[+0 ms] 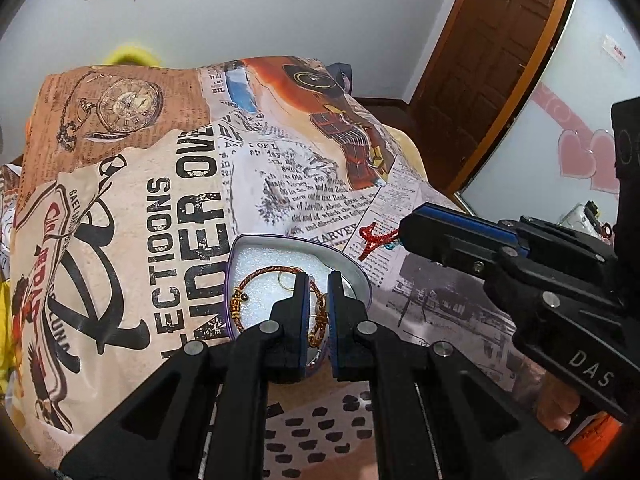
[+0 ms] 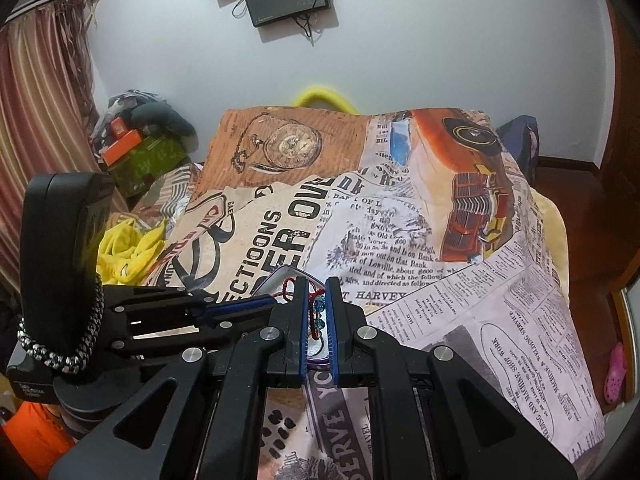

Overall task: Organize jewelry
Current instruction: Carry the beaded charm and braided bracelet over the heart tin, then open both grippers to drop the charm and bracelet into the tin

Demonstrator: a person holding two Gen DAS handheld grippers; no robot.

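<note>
Heart-shaped metal tin (image 1: 362, 280) with purple rim and white foam lining sits on the newspaper-print cloth (image 1: 168, 216), near its front edge. Inside it: a braided brown-and-gold cord bracelet (image 1: 256, 276) and a thin gold ring (image 1: 285, 281). Left gripper (image 1: 318, 300) over the tin, fingers a narrow gap apart, straddling the braid; whether they pinch it, cannot tell. Right gripper (image 2: 318, 312) just right of the tin, fingers nearly together on a red knotted cord bracelet with teal beads (image 2: 319, 310), dangling at the tin's right rim. Wooden door (image 1: 492, 60) beyond; cloth drops off right.
</note>
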